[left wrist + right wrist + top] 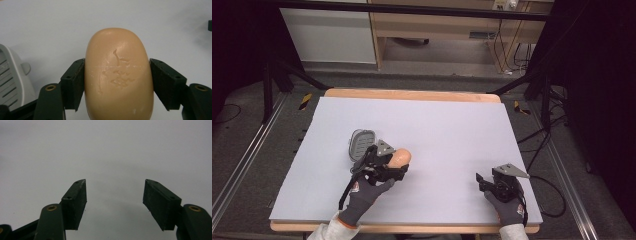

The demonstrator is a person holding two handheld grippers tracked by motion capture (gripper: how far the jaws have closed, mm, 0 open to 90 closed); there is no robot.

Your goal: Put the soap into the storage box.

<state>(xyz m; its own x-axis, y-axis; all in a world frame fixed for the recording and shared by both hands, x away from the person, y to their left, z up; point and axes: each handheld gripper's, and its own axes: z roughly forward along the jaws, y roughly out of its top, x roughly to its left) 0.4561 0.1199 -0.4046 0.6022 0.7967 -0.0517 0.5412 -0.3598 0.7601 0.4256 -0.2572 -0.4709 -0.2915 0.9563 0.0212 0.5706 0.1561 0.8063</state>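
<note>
A tan oval bar of soap [118,75] sits between the jaws of my left gripper [117,82], which is shut on its two long sides. In the high view the soap [401,157] is at the table's left-middle, with the left gripper [393,167] behind it. A grey slotted soap dish [361,143] lies just left of the soap; its edge [11,77] shows in the left gripper view. My right gripper [482,180] rests near the front right of the table, and its jaws [115,202] stand open with nothing between them.
The pale lavender mat [452,130] covers the wooden table [412,94]. Dark frame legs and cables stand on the floor around it, and wooden furniture lies beyond the far edge.
</note>
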